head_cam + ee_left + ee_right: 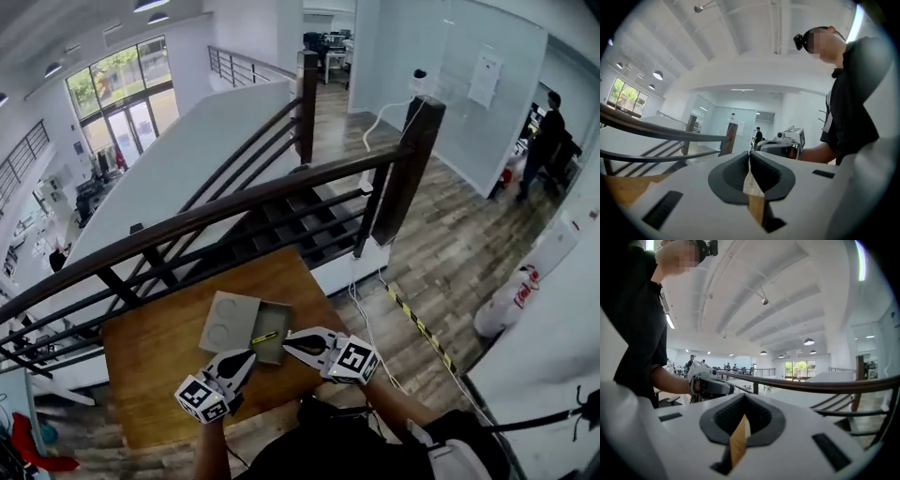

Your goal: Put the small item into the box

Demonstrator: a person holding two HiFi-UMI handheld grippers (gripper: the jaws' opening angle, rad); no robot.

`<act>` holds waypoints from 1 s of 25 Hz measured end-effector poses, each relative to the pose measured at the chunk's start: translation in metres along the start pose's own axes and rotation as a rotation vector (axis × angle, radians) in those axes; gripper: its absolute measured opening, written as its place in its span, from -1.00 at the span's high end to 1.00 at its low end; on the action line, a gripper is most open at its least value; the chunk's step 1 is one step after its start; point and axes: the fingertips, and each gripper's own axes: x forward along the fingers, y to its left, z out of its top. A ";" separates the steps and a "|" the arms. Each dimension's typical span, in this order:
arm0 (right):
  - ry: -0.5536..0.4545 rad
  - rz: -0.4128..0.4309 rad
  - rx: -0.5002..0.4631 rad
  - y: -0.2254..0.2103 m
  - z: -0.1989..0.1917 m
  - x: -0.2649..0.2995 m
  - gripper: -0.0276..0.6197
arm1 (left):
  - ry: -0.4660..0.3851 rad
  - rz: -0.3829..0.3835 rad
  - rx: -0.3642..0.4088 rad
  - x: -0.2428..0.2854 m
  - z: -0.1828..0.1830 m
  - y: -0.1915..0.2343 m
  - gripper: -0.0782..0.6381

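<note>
Currently, both tongs are held over the near edge of the table (150, 375), with their tips turned inward toward each other. The left tongs (248, 356) are found closed. In the left gripper view the pads (765, 172) are seen to meet at the tips, and nothing is held between them. The right tongs (287, 343) are likewise found closed and empty. In the right gripper view the pads (725, 417) are pressed together, and only table wood is seen through the slot below them.

The box (277, 321) is noted open on the table, just ahead of both sets of tips. The item (264, 337), small and yellow, is seen lying inside the box, between the two sets of tips in the head view. No contact between it and either pair is observed. The lid (228, 322), grey with two round recesses, is laid flat against the side of the box nearer the left tongs, beyond their tips.

Each pair is recorded in the other's view, close beyond the tips and gripped in a hand. A dark railing (234, 211) is noted past the box, on the far side of the table from the tongs.
</note>
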 end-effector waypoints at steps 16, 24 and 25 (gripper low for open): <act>-0.159 -0.099 0.122 0.145 0.028 -0.086 0.88 | 0.001 -0.179 -0.028 -0.045 -0.019 -0.143 0.71; -0.154 -0.010 0.077 0.201 0.029 -0.126 0.88 | -0.034 -0.088 -0.049 -0.067 -0.030 -0.213 0.71; -0.163 -0.002 0.075 0.210 0.029 -0.137 0.88 | -0.030 -0.083 -0.046 -0.069 -0.034 -0.226 0.71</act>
